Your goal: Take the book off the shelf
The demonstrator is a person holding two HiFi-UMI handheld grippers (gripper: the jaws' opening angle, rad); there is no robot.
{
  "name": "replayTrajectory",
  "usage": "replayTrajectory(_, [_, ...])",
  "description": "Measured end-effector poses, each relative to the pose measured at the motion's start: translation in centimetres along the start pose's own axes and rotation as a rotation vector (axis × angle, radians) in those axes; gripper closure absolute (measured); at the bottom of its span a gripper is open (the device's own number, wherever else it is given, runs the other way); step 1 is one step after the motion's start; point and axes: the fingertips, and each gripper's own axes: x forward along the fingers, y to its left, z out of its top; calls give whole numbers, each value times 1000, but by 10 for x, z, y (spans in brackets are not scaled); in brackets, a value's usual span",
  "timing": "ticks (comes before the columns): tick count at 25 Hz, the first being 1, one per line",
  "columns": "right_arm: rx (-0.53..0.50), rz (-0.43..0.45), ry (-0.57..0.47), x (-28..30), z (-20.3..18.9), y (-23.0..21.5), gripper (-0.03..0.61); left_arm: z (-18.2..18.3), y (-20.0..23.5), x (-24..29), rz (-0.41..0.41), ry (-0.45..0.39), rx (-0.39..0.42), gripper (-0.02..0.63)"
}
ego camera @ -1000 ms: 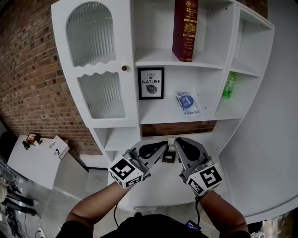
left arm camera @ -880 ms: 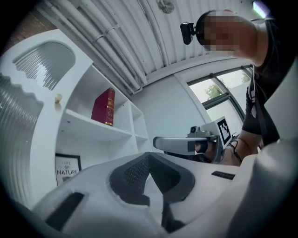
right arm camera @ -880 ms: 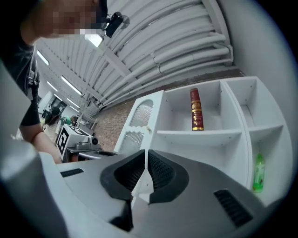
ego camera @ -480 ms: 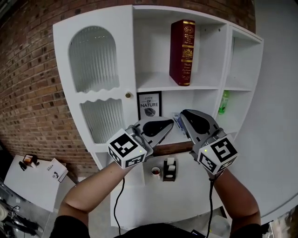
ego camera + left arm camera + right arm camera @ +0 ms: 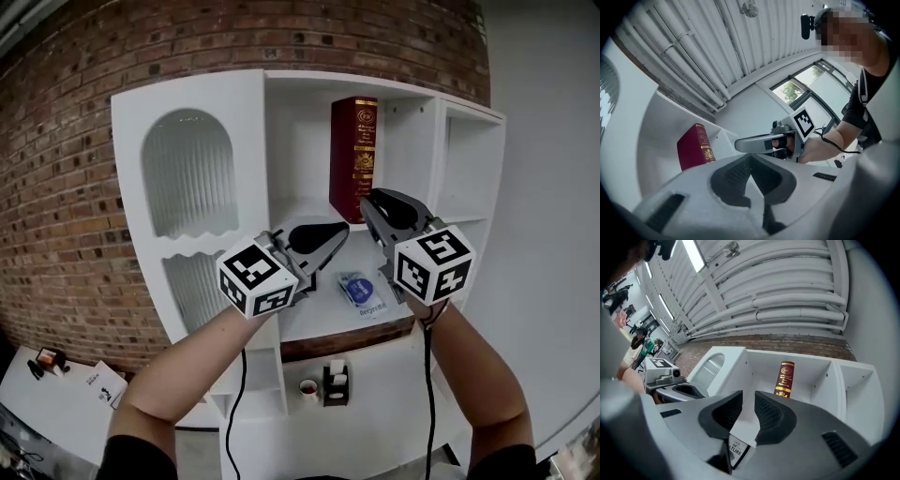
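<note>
A dark red book with gold print stands upright on the upper open shelf of the white cabinet. It also shows in the left gripper view and the right gripper view. My right gripper is held up just in front of the book's lower part. Its jaws have just been opening, stand a narrow gap apart and hold nothing. My left gripper hovers a little lower and to the left, shut and empty.
The ribbed-glass cabinet door is left of the open shelves. A blue and white packet lies on the shelf below the book. A small cup and a black holder stand on the counter. The brick wall is behind.
Both grippers have risen from counter height to the level of the book's shelf. The right jaws have parted slightly. The head view has tilted upward.
</note>
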Motion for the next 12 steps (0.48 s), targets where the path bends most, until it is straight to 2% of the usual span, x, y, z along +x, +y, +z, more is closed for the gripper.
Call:
replayTrajectory(6, [38,-82,28,34,17,-44,415,23,35,15,22,-9,59,606])
replayTrajectory(9, [87,-134,29,49,17,-63,348,28,51,18,29,-9,65,606])
replayTrajectory(12, [116,-158,63,63,8,-74,311,31,62,19,36,-11,66,606])
